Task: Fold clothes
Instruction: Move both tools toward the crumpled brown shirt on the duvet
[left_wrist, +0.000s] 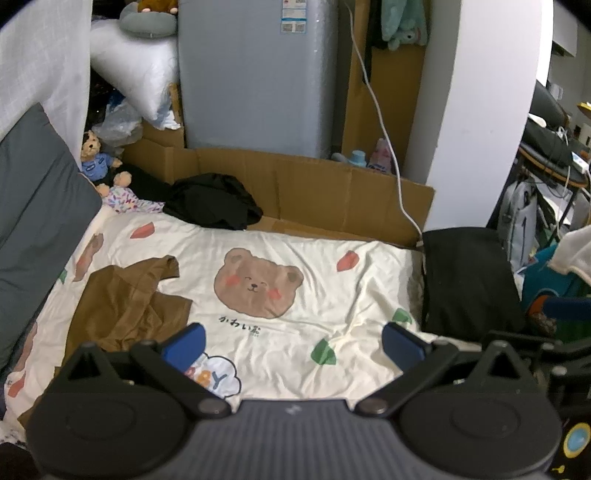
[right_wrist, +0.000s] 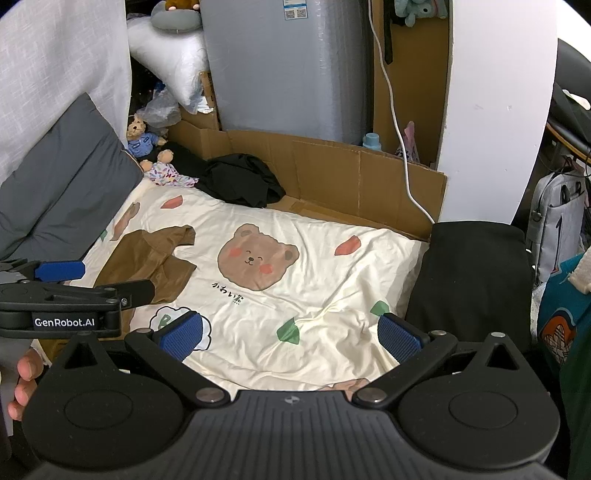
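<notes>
Only the right wrist view shows the left gripper (right_wrist: 59, 271) from the side, with the person's fingers (right_wrist: 26, 373) below it. Both the left gripper (left_wrist: 293, 341) and right gripper (right_wrist: 291, 332) gape wide and hold nothing. A black garment (left_wrist: 212, 201) lies against the cardboard (left_wrist: 332, 188). The brown garment (left_wrist: 125, 302) lies crumpled on the bed sheet's (left_wrist: 332, 302) left side.

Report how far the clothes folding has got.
Done: the black garment at the bed's right edge looks folded flat. In hand: nothing; the left hand-held gripper and right hand-held gripper are both open and empty above the sheet. Left: the brown shirt lies rumpled, and the black pile is unfolded.
</notes>
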